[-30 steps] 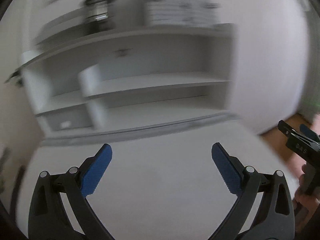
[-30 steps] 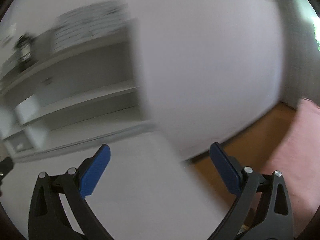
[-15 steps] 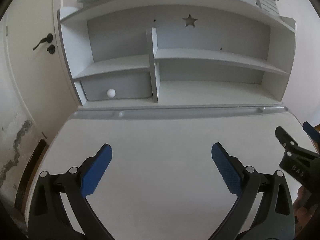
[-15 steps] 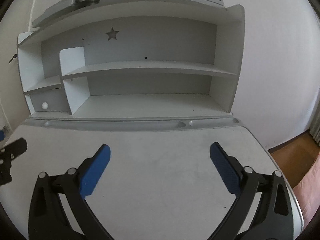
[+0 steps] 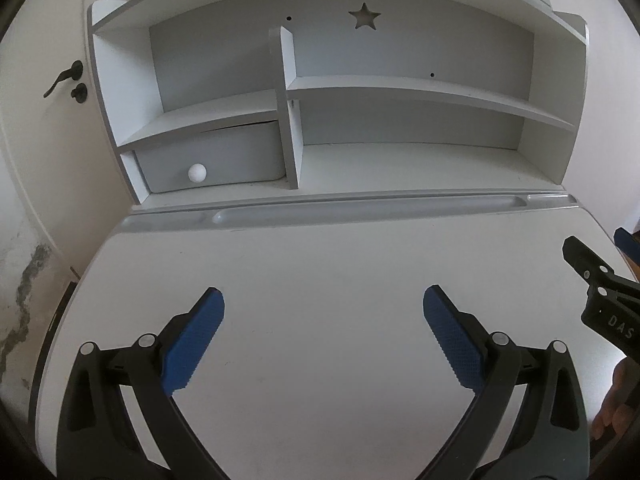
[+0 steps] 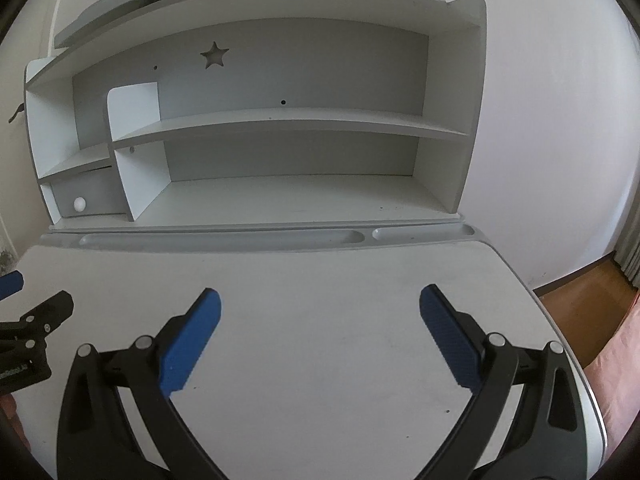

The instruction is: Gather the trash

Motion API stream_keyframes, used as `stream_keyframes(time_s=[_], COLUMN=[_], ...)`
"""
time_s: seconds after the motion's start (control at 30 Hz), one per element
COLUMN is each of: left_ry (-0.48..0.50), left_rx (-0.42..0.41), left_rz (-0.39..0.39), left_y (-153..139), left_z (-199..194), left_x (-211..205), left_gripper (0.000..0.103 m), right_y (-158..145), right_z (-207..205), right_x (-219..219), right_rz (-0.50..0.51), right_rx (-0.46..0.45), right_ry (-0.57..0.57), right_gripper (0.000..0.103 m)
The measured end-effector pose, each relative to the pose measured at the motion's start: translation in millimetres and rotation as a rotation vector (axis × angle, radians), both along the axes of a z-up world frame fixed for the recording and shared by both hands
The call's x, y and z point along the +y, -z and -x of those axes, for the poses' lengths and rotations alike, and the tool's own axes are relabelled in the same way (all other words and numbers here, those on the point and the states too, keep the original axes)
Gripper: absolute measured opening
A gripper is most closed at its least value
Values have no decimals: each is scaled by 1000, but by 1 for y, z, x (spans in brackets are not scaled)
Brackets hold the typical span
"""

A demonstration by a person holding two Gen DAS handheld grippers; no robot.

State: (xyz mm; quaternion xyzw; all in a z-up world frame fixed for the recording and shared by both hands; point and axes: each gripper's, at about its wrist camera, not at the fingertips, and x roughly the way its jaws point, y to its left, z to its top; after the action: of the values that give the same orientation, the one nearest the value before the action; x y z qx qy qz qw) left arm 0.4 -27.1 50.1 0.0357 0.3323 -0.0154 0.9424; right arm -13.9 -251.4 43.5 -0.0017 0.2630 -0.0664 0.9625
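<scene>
White desk top [image 5: 320, 260] spreads bare under us — our left gripper [image 5: 323, 316] and right gripper [image 6: 319, 316] both hover over it, fingers spread wide and holding nothing. We see no trash anywhere in view. Our risk is closing on nothing, since no target is fixed. The drawer [image 5: 216, 158] at far left is shut — its contents are hidden.

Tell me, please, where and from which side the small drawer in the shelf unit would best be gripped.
Probably by the round white knob on the drawer front, approached straight from the front over the desk. The front is otherwise flat, and the knob is its only protruding part. Either open tongs would fit around it; the left tongs are nearer that side.
</scene>
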Motion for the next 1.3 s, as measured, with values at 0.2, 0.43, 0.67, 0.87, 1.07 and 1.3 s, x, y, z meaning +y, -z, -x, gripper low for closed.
stream_keyframes(time_s=[0.2, 0.43, 0.67, 0.87, 1.07, 1.3], left_ry=[7, 4, 11, 15, 19, 24], left_rx=[10, 14, 21, 29, 34, 42], left_rz=[-7, 8, 5, 14, 17, 22], left_y=[6, 8, 10, 12, 12, 13], left_z=[-1, -1, 1, 1, 1, 0], left_x=[-4, -3, -6, -6, -6, -7], left_gripper=[97, 97, 97, 97, 97, 97], right_y=[-1, -2, -1, 1, 1, 1], right_z=[2, 4, 4, 4, 4, 4], right_x=[7, 6, 6, 6, 4, 3], right_rz=[39, 52, 63, 61, 59, 58], right_rx=[-15, -21, -21, -18, -16, -13], right_ry=[-1, 7, 5, 4, 6, 6], right_gripper=[96, 96, 96, 96, 96, 96])
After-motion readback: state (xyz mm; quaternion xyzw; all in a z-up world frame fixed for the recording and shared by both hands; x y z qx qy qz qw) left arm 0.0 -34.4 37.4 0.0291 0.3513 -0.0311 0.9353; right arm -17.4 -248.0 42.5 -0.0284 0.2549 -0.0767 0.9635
